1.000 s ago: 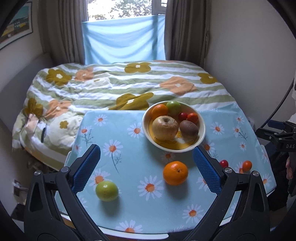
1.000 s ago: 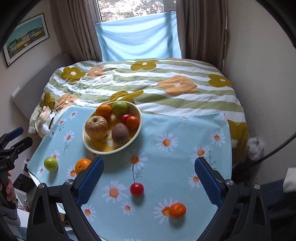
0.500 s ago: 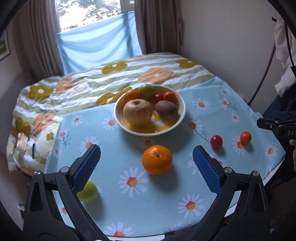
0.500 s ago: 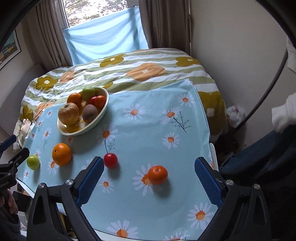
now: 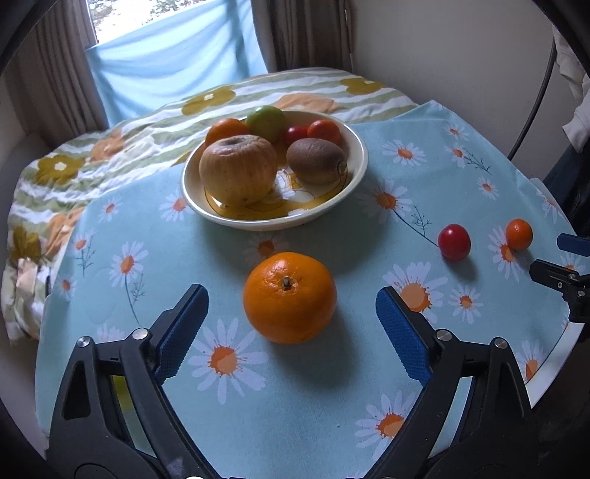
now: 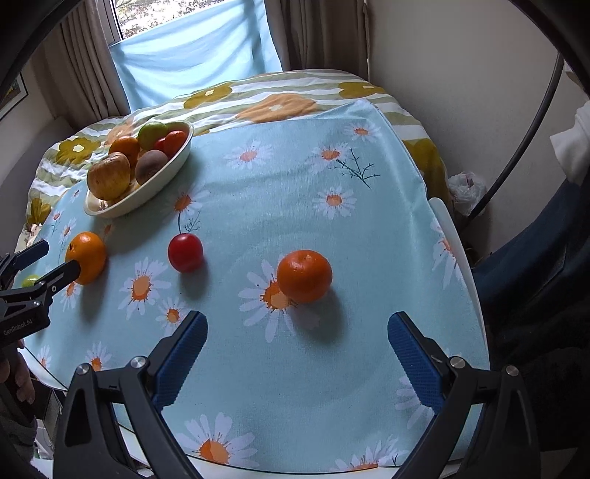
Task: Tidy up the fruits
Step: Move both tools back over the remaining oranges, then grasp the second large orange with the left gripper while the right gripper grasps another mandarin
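A cream bowl [image 5: 354, 173] at the table's far side holds an apple [image 5: 238, 169], a kiwi [image 5: 315, 160] and several small fruits. A large orange [image 5: 289, 296] lies on the daisy cloth just ahead of my open, empty left gripper [image 5: 291, 324]. A red tomato [image 6: 185, 252] and a small orange [image 6: 304, 275] lie ahead of my open, empty right gripper [image 6: 297, 350]; the small orange is nearly between its fingers. A green fruit [image 6: 30, 282] shows partly behind the left gripper's fingers in the right wrist view.
The table wears a light blue daisy cloth [image 5: 424, 177] and stands against a bed with a flowered quilt [image 5: 121, 140]. A wall and a curtain [image 6: 324, 33] stand at the far right. The table's white edge [image 6: 448, 228] is at the right.
Both grippers have moved down and forward toward the table. The large orange now lies close before the left gripper, the small orange close before the right gripper. No fruit has moved.
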Action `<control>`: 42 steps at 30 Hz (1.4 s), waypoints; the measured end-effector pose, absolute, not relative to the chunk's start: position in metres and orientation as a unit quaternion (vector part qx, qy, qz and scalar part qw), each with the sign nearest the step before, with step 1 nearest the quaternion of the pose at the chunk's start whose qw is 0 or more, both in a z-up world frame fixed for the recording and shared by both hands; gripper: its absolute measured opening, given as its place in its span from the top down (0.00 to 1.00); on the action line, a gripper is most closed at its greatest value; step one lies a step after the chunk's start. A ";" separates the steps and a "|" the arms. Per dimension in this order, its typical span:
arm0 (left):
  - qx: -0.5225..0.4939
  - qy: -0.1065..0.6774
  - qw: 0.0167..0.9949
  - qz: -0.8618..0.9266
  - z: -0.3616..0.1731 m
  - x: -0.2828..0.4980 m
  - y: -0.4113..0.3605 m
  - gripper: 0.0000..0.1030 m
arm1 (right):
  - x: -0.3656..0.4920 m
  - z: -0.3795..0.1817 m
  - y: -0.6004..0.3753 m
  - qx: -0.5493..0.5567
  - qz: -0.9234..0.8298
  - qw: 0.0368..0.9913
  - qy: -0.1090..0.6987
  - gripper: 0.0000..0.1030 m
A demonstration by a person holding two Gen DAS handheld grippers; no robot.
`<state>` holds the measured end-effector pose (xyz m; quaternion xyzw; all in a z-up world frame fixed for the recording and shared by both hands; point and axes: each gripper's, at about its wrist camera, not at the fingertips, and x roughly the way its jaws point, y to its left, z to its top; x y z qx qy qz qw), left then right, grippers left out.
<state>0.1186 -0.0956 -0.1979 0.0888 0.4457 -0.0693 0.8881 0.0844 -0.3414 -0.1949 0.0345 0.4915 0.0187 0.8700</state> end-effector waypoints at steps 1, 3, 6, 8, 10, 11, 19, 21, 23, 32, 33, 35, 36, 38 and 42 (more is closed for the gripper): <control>0.088 0.449 0.887 -0.068 -0.200 0.121 -0.095 0.07 | 0.085 -0.197 -0.340 0.031 0.017 0.870 0.492 0.05; 0.081 0.456 0.884 -0.069 -0.204 0.126 -0.094 0.07 | 0.087 -0.201 -0.340 0.029 0.016 0.870 0.492 0.06; 0.079 0.467 0.878 -0.069 -0.209 0.131 -0.092 0.17 | 0.090 -0.205 -0.341 0.032 0.018 0.869 0.494 0.09; 0.079 0.476 0.873 -0.073 -0.214 0.134 -0.092 0.26 | 0.091 -0.207 -0.342 0.033 0.019 0.867 0.496 0.14; 0.083 0.484 0.868 -0.072 -0.218 0.136 -0.092 0.33 | 0.093 -0.208 -0.342 0.031 0.020 0.866 0.498 0.17; 0.085 0.483 0.869 -0.071 -0.218 0.135 -0.092 0.34 | 0.093 -0.208 -0.342 0.031 0.019 0.866 0.499 0.18; 0.080 0.487 0.866 -0.076 -0.217 0.133 -0.090 0.35 | 0.102 -0.214 -0.347 0.036 0.022 0.860 0.508 0.37; 0.079 0.488 0.866 -0.075 -0.217 0.132 -0.090 0.35 | 0.104 -0.214 -0.347 0.032 0.022 0.860 0.508 0.39; 0.077 0.489 0.866 -0.074 -0.216 0.130 -0.090 0.35 | 0.107 -0.215 -0.347 0.030 0.025 0.859 0.510 0.42; 0.064 0.494 0.865 -0.066 -0.216 0.124 -0.090 0.35 | 0.117 -0.215 -0.344 0.022 0.042 0.858 0.512 0.54; 0.063 0.495 0.864 -0.065 -0.216 0.122 -0.090 0.35 | 0.118 -0.215 -0.344 0.020 0.042 0.858 0.512 0.54; 0.059 0.497 0.864 -0.064 -0.215 0.121 -0.089 0.36 | 0.121 -0.215 -0.342 0.015 0.048 0.856 0.514 0.68; 0.057 0.497 0.864 -0.062 -0.214 0.120 -0.088 0.36 | 0.122 -0.215 -0.341 0.012 0.050 0.855 0.516 0.68; 0.052 0.497 0.864 -0.060 -0.212 0.119 -0.086 0.36 | 0.123 -0.213 -0.341 0.010 0.053 0.855 0.515 0.68; 0.042 0.494 0.867 -0.056 -0.203 0.115 -0.082 0.36 | 0.124 -0.204 -0.337 0.006 0.065 0.857 0.511 0.68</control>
